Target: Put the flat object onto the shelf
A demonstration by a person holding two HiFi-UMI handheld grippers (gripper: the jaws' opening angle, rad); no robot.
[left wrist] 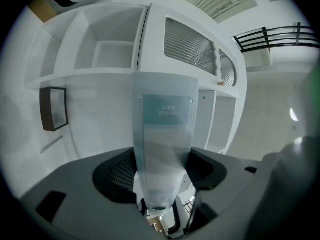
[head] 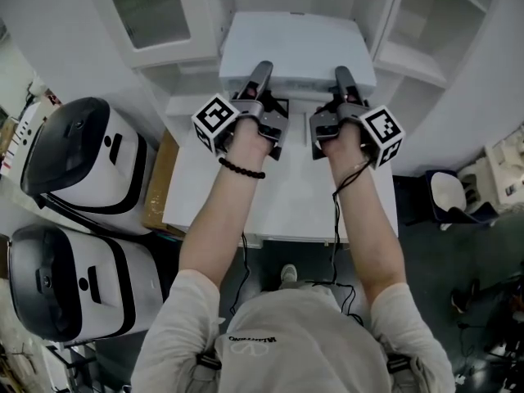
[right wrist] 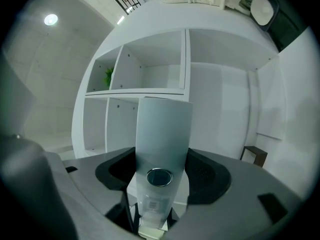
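I read the flat object (head: 295, 51) as the main obstruction: it is clamped between the left gripper (head: 262, 72) and the right gripper (head: 344, 76) and covers the centre approach to the shelf unit (head: 426, 39). In the right gripper view, open compartments (right wrist: 150, 64) lie behind it, and a small green plant (right wrist: 108, 76) occupies the far left one. On my left, two white-and-black appliances (head: 82, 154) and a cardboard box (head: 160, 182) close off that side of the table (head: 278, 203). The tabletop under the forearms gives room to pass
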